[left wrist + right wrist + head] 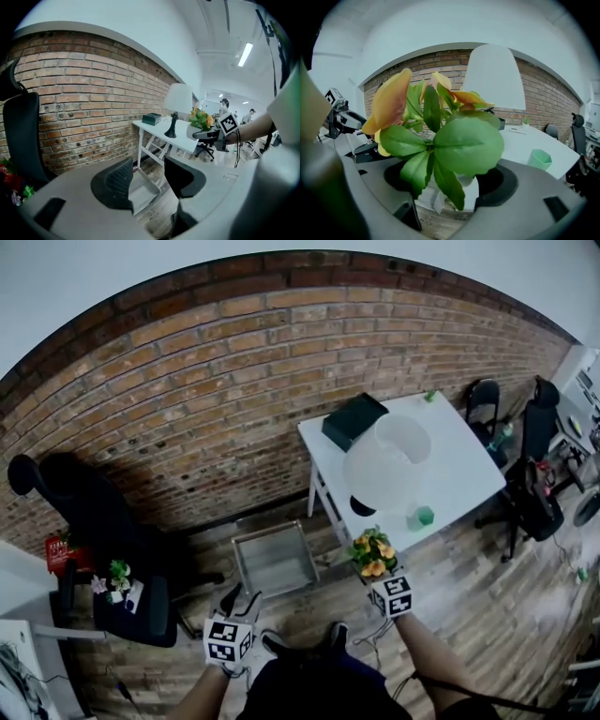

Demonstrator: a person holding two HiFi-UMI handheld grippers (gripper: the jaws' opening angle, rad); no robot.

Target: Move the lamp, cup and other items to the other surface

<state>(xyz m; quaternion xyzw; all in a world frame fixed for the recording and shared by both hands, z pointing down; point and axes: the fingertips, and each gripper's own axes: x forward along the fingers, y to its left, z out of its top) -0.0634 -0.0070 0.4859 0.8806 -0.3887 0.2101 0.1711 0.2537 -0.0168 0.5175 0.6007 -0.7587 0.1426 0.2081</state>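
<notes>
My right gripper (377,576) is shut on a small white pot of orange flowers (373,553), held in the air just off the white table's (459,460) near edge. In the right gripper view the plant (440,136) fills the space between the jaws. On the table stand a lamp with a white shade (386,465), a green cup (424,517) and a black box (354,420). My left gripper (238,599) hangs open over the floor with nothing in it; in its own view the gripper (147,180) has only floor showing between its jaws.
A grey metal tray (274,559) lies on the wooden floor by the brick wall. At left stand a black office chair (80,507) and a black seat (141,613) bearing small flowers (117,579). More office chairs (534,474) stand beyond the table at right.
</notes>
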